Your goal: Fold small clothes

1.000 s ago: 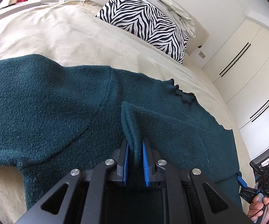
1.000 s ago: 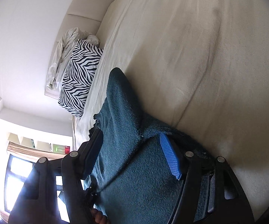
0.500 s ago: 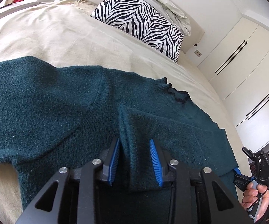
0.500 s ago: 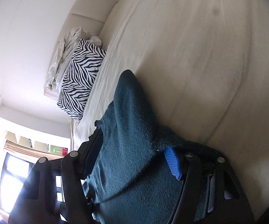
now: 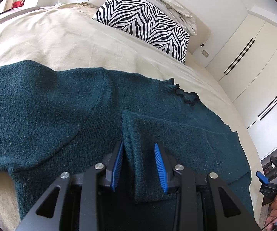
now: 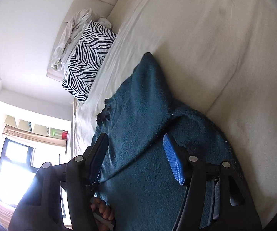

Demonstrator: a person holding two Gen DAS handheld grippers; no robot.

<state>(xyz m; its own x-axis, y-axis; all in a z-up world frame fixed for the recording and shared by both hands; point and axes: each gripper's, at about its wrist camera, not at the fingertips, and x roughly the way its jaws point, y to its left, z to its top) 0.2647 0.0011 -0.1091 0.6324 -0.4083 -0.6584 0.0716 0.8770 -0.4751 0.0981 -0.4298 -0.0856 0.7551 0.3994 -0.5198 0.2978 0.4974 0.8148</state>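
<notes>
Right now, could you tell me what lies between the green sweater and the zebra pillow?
Only bare cream bedsheet lies between the green sweater and the zebra pillow; nothing else sits on that stretch. The left wrist view shows it best.

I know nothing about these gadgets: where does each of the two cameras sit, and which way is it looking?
Left wrist: sits on the left gripper, looking along its open fingers over the green sweater on the bed; the right gripper and a hand show at the edge.
Right wrist: sits on the right gripper, rolled sideways, open over the sweater; fingers show below.
Shared: sweater, bed, zebra pillow.
</notes>
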